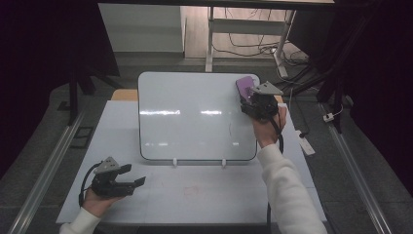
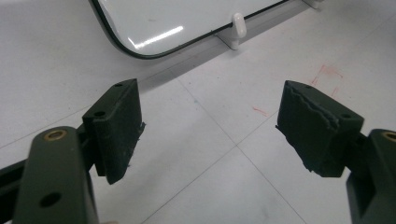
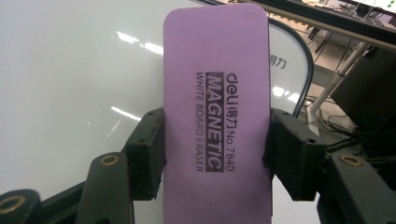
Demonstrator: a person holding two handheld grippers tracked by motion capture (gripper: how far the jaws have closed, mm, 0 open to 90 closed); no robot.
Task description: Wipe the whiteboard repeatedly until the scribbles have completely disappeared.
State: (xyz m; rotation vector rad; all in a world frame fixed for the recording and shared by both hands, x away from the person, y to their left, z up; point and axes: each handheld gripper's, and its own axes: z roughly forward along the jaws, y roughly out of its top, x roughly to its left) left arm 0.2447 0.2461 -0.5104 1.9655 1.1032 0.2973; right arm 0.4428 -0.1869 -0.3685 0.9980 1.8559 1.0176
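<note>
A whiteboard [image 1: 195, 117] leans upright on two small white stands on the table. My right gripper [image 1: 251, 97] is shut on a purple magnetic whiteboard eraser [image 1: 245, 86], held up at the board's top right corner. In the right gripper view the eraser [image 3: 217, 102] stands lengthwise between the two pads [image 3: 147, 149], its printed face toward the camera, with the whiteboard [image 3: 70, 84] behind it. My left gripper [image 1: 134, 175] rests low near the table's front left, open and holding nothing. The left gripper view has its pads [image 2: 116, 126] wide apart over bare table, the whiteboard's lower corner [image 2: 154, 28] beyond.
The white table [image 1: 195, 195] bears faint red marks [image 2: 327, 77] in front of the board. Metal rails run along both sides of the table. A desk frame with cables stands behind the board. A white power strip [image 1: 307, 144] lies at the right.
</note>
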